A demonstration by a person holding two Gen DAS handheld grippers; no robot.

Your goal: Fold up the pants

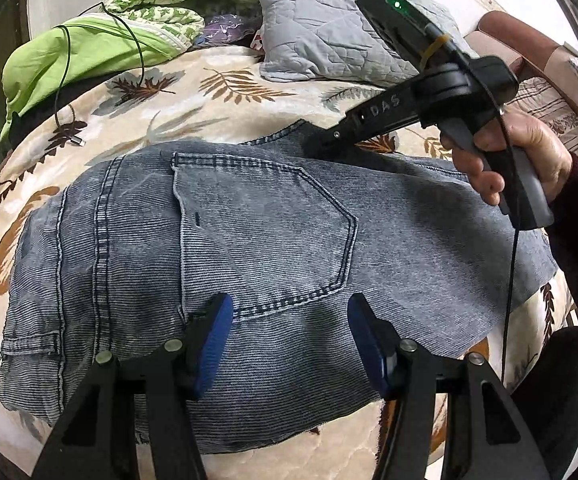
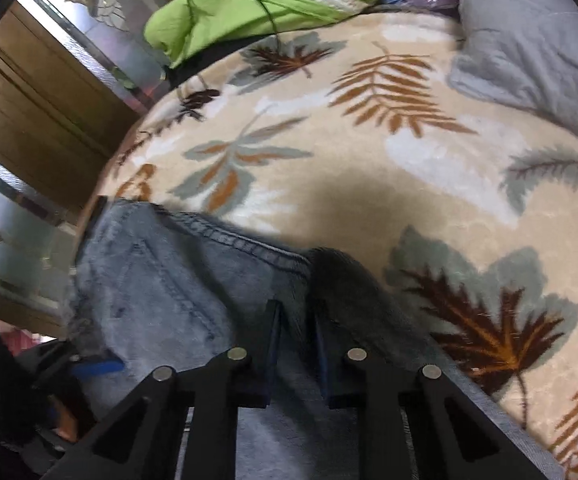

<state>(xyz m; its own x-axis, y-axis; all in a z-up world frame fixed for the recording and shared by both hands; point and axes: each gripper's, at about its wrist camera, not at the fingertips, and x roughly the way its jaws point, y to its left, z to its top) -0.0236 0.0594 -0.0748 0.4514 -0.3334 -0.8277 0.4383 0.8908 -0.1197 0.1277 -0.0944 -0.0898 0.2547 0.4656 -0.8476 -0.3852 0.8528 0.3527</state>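
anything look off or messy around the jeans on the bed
The jeans lie fairly flat and undamaged. A thin black cable trails loose across the leaf-print blanket, its plug end near the jeans' far edge, and might snag during folding.

The left gripper stands at the bottom of its own view with the blue pads apart, nothing pressed between them. The right gripper has its jaws closed on the pants. A hand at the right edge holds its handle.
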